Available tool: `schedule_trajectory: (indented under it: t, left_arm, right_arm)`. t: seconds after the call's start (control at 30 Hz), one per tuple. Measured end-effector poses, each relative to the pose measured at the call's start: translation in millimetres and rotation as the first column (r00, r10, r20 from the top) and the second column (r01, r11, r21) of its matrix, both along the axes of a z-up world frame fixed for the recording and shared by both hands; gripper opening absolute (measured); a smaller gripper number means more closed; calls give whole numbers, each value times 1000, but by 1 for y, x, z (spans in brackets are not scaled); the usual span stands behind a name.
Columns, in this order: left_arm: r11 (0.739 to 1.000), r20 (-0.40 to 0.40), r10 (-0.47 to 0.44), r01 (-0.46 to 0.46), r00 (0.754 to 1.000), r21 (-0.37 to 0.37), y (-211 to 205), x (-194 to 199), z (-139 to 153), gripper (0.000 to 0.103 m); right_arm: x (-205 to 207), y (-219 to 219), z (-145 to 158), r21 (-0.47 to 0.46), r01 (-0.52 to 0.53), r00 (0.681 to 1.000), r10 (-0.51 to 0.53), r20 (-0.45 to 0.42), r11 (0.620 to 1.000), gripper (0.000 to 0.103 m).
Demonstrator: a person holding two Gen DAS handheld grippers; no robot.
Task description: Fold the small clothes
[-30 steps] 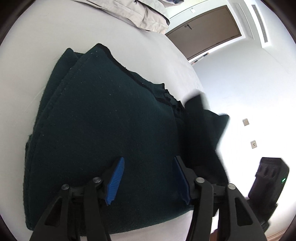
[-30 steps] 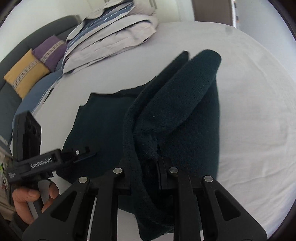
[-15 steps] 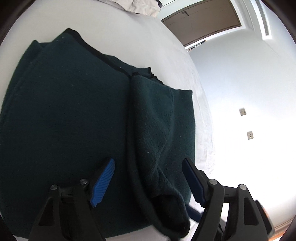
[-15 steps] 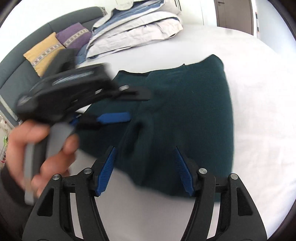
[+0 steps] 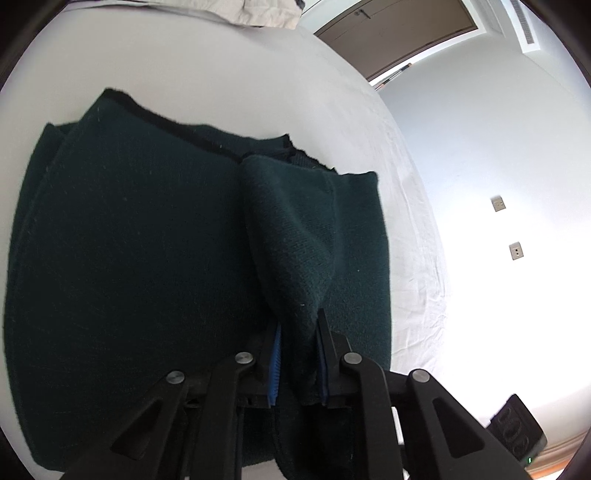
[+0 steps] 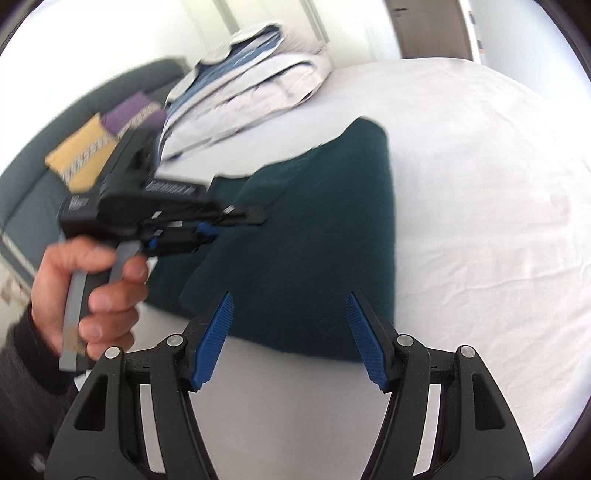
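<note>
A dark green knitted garment [image 5: 129, 251] lies partly folded on the white bed [image 5: 221, 59]. It also shows in the right wrist view [image 6: 317, 236]. My left gripper [image 5: 297, 332] is shut on a folded strip of the garment [image 5: 295, 236] at its near edge. In the right wrist view the left gripper [image 6: 207, 225] reaches over the garment from the left, held in a hand. My right gripper [image 6: 288, 325] is open and empty, just above the garment's near edge.
A pile of folded bedding [image 6: 255, 92] lies at the far side of the bed. A dark sofa with yellow and purple cushions [image 6: 85, 155] stands at the left. A brown door [image 5: 399, 33] and a white wall are behind. A black device [image 5: 517, 428] sits at lower right.
My right gripper let go of the garment's fold, opened and drew back. My left gripper, open before, has closed on the folded strip.
</note>
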State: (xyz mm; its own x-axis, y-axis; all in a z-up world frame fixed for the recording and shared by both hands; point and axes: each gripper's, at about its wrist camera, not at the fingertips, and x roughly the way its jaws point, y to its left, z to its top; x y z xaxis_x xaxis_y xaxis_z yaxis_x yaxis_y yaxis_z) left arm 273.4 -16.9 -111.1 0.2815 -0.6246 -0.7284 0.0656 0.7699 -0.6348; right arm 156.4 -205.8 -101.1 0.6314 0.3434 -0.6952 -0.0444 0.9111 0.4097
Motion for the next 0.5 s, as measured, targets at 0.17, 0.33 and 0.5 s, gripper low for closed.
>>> schedule_trajectory:
  t: [0.17,0.33,0.5]
  left_arm:
    - [1000,13,5,-5,1000,1,27,1,13,16]
    - [999,22,41,-41,999,18,72,2,20,14]
    - [995,23,95,-96,995,26,116,-1,23,14]
  right_arm:
    - [9,-14,0,25,70,998,-70,-10,997,62]
    - [35,-11,-12,44,81,996,-80,-43,996,62]
    - [58,14,-28,13,20,997,-19,-77,1000,61]
